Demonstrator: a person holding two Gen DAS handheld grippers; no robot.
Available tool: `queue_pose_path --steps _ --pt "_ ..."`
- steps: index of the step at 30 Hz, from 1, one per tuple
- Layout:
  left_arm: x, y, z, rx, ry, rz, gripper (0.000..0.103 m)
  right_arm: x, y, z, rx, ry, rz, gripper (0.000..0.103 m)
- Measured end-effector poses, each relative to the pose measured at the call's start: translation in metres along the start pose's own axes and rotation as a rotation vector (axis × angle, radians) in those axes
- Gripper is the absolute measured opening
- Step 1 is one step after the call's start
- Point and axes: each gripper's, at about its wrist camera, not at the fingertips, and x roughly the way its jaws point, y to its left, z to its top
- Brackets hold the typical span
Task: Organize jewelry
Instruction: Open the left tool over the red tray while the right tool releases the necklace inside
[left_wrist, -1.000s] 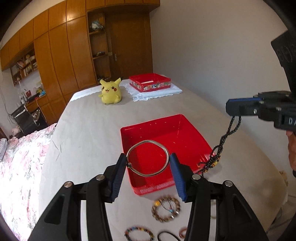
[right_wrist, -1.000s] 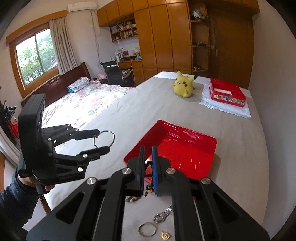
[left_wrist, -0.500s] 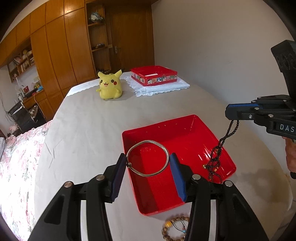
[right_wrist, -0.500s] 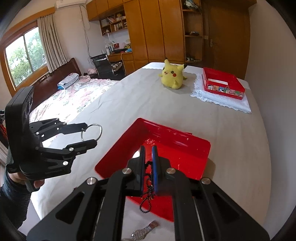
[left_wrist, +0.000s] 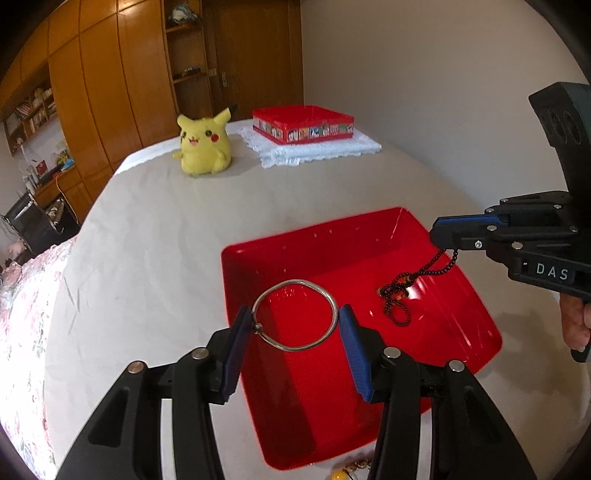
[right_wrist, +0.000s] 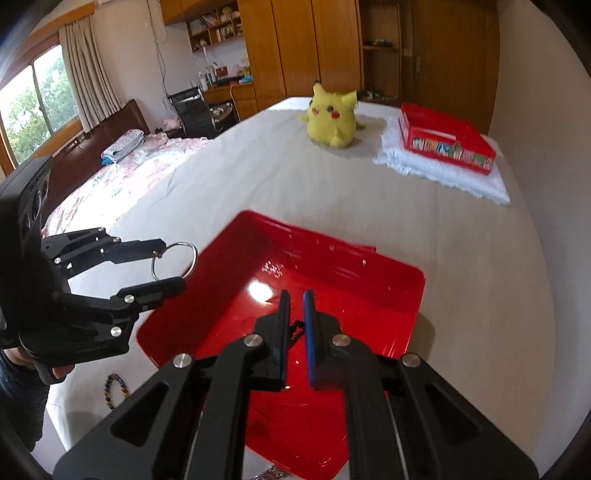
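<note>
A red plastic tray (left_wrist: 476, 325) (right_wrist: 402, 317) lies on the grey-covered table. My left gripper (left_wrist: 295, 325) (right_wrist: 168, 266) is shut on a silver bangle (left_wrist: 295, 315) (right_wrist: 175, 260), held flat over the tray's near-left part. From the right, my right gripper (left_wrist: 439, 236) (right_wrist: 295, 314) hangs over the tray, shut on a black bead necklace (left_wrist: 402, 291) (right_wrist: 295, 328). The necklace's lower end is bunched on the tray floor, while its top stays pinched between the blue pads.
A yellow plush toy (left_wrist: 203, 144) (right_wrist: 332, 116) and a red tin box (left_wrist: 303, 123) (right_wrist: 443, 144) on a white cloth sit at the far end. A multicoloured bead bracelet (right_wrist: 114, 389) lies on the table near the tray's left corner. A bed stands on the left.
Both grippers moved forward and down over the red tray. The necklace, earlier dangling free beside the tray, now rests its lower end on the tray floor. The bangle stays gripped.
</note>
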Motion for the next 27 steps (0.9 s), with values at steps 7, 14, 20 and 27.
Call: queue_pose_path --steps 7,14,20,27 --pt "0.033 0.000 -0.012 -0.004 0.054 0.002 0.049 0.031 -0.010 -0.014 0.013 0.054 0.010 0.006" --pt "0.052 0.005 -0.027 -0.023 0.087 0.009 0.057 0.049 -0.013 -0.033 0.017 0.093 -0.008 0.024" --pt "0.053 0.002 -0.030 -0.020 0.091 0.011 0.064 0.046 -0.014 -0.040 0.025 0.090 -0.017 0.042" --pt "0.033 -0.007 -0.034 -0.012 0.070 0.019 0.074 0.016 0.002 -0.052 -0.026 0.048 -0.047 0.055"
